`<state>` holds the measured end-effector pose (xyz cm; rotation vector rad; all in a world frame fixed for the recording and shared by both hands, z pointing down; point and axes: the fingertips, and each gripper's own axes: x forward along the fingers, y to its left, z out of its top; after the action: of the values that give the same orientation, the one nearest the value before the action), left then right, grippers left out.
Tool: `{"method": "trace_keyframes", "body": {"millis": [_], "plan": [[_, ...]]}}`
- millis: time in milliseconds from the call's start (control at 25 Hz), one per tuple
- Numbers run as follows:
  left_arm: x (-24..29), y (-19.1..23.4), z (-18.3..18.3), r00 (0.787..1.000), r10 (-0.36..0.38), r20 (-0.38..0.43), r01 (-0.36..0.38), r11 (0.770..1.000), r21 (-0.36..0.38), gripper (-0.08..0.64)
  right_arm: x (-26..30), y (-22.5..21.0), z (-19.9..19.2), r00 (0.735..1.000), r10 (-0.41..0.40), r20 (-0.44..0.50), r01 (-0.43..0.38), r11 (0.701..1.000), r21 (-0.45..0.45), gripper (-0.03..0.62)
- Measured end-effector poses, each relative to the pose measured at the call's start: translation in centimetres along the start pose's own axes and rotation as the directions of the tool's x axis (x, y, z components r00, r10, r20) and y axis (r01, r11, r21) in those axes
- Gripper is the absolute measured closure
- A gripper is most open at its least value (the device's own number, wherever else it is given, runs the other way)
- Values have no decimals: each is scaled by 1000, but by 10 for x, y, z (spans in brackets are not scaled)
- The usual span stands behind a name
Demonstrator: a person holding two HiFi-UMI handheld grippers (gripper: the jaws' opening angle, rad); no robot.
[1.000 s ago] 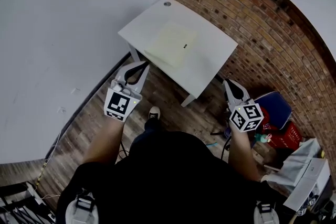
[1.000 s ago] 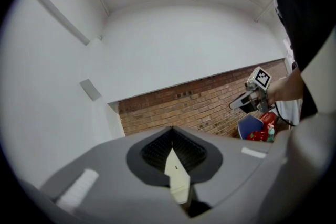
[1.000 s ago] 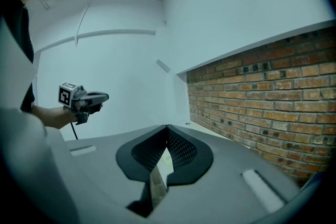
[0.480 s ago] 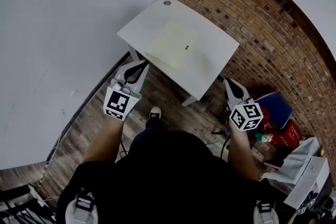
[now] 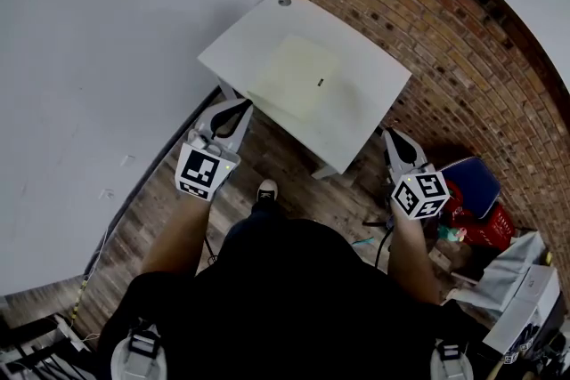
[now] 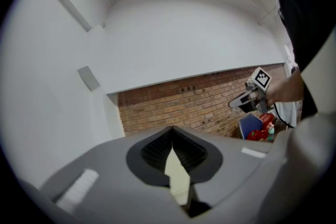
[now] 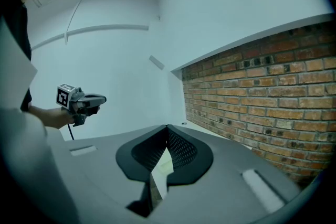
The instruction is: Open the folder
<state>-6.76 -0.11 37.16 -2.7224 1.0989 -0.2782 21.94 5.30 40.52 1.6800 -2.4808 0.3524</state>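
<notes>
A pale yellow folder (image 5: pixel 298 77) lies flat and closed on the small white table (image 5: pixel 240 40), with a small dark mark near its right edge. My left gripper (image 5: pixel 244 109) hovers off the table's near-left corner, jaws shut and holding nothing. My right gripper (image 5: pixel 390 135) hangs just off the table's right corner, its jaws also together and bare. Both point roughly level toward the table and touch nothing. In the left gripper view the jaws (image 6: pixel 172 129) meet at the tips, and the right gripper (image 6: pixel 232 105) shows at the right. The right gripper view shows closed jaws (image 7: pixel 167 126) and the left gripper (image 7: pixel 103 98).
A brick wall (image 5: pixel 445 40) runs behind and right of the table; a white wall (image 5: pixel 107 31) stands at the left. A blue seat (image 5: pixel 472 181), red items (image 5: pixel 485 231) and boxes (image 5: pixel 525 307) crowd the floor at right. My shoe (image 5: pixel 264 190) is on the wooden floor.
Both grippers have drifted a little toward the table, which now sits slightly nearer in the head view. Both pairs of jaws have stayed shut.
</notes>
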Motion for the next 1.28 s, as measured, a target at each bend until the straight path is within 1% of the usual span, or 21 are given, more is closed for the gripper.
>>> {"method": "trace_keyframes", "body": {"millis": [280, 760, 1280], "plan": [[23, 16, -8, 1000, -22, -7, 22, 1000, -1, 556, 21, -10, 3, 1000, -21, 0, 21, 1000, 7, 589], [69, 41, -18, 996, -88, 6, 88, 996, 0, 555, 49, -29, 8, 997, -74, -14, 75, 997, 21, 589], [107, 83, -30, 991, -133, 20, 133, 991, -17, 555, 96, -37, 25, 993, -115, -19, 115, 993, 18, 589]]}}
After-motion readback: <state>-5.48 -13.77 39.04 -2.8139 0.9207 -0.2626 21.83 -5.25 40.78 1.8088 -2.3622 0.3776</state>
